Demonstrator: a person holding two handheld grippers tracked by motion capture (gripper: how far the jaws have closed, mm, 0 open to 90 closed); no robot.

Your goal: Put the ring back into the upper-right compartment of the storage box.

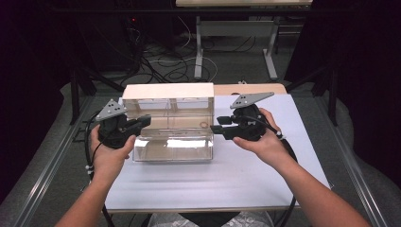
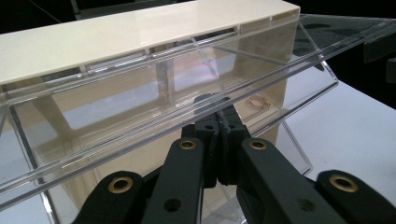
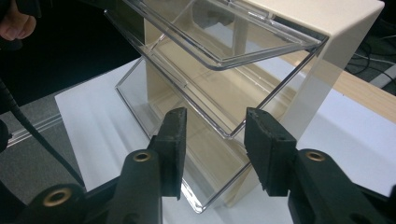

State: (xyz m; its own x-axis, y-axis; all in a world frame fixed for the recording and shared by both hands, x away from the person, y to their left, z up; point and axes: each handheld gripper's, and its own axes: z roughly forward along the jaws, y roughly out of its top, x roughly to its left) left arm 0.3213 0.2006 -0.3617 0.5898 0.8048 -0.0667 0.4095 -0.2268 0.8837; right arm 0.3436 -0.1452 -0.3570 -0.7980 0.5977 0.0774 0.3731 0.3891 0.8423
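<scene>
A: Where's the clear-fronted display case point(image 1: 168, 120) sitting?

B: On the white tabletop point(image 1: 246, 175), toward the far edge at about 11 o'clock from the middle. Its long axis runs left to right across the table, from 9 to 3 o'clock, with the cream top panel point(image 1: 168, 91) along the far side and the transparent front facing the person at 6 o'clock.

A: And the left gripper point(image 1: 142, 122)?

B: It's at the case's left end, pointing toward 3 o'clock. In the left gripper view its jaws are pressed together on the edge of the clear hinged flap point(image 2: 196, 100), which is lifted and slopes up from 8 toward 2 o'clock across that view.

A: The right one?

B: The right gripper point(image 1: 218, 126) is at the right end of the case, aimed back toward 9 o'clock. In the right gripper view its jaws stand spread apart with nothing between them, the clear lower bin point(image 3: 187, 135) just beyond. Whether the tips touch the case I can't tell.

A: Anything inside?

B: A small ring-shaped object point(image 2: 258, 101) near the right compartment; too small to name.
</scene>
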